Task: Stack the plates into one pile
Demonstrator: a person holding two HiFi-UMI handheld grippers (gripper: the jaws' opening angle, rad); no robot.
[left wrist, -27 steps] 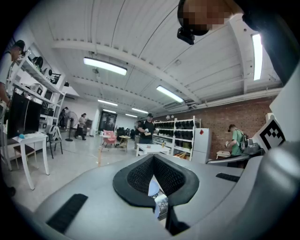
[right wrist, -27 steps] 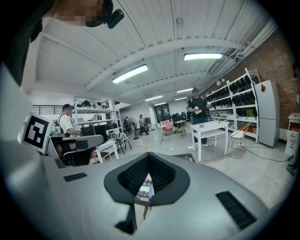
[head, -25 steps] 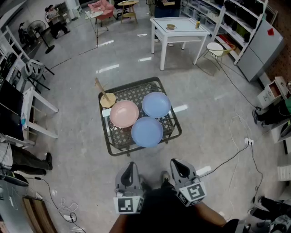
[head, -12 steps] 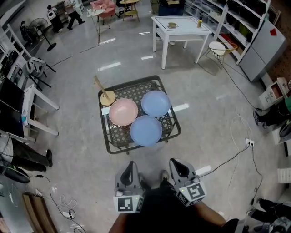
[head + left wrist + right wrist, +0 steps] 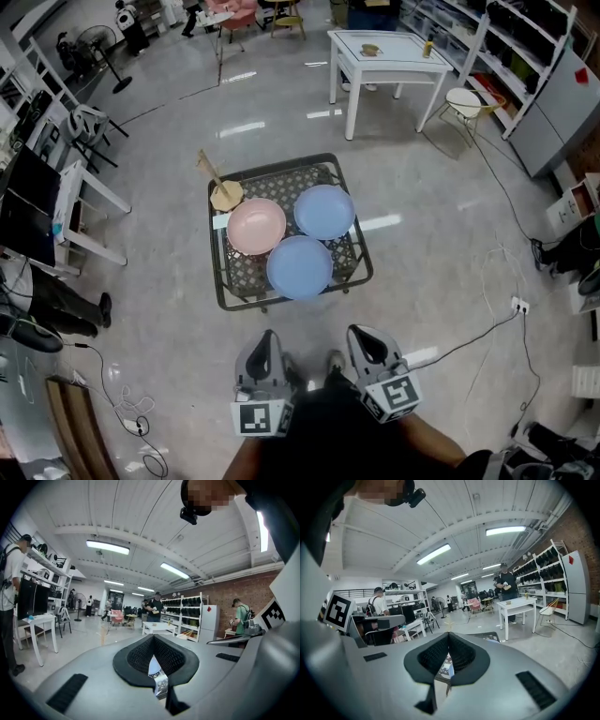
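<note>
On a square mesh table (image 5: 244, 274), three round plates (image 5: 299, 267).

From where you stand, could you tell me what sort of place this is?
Probably a large workshop or lab hall: storage shelving lines one wall, a white work table stands on the bare polished floor, and cables trail across it.

You have bright, even light from ceiling tubes (image 5: 108, 547); they throw white glare streaks on the glossy floor (image 5: 159, 281) toward twelve o'clock in your head view. Shadows are faint and soft. Your head view is sharp throughout. Both gripper views bulge like a fisheye, with black corners and straight lines bowing near the edges.
</note>
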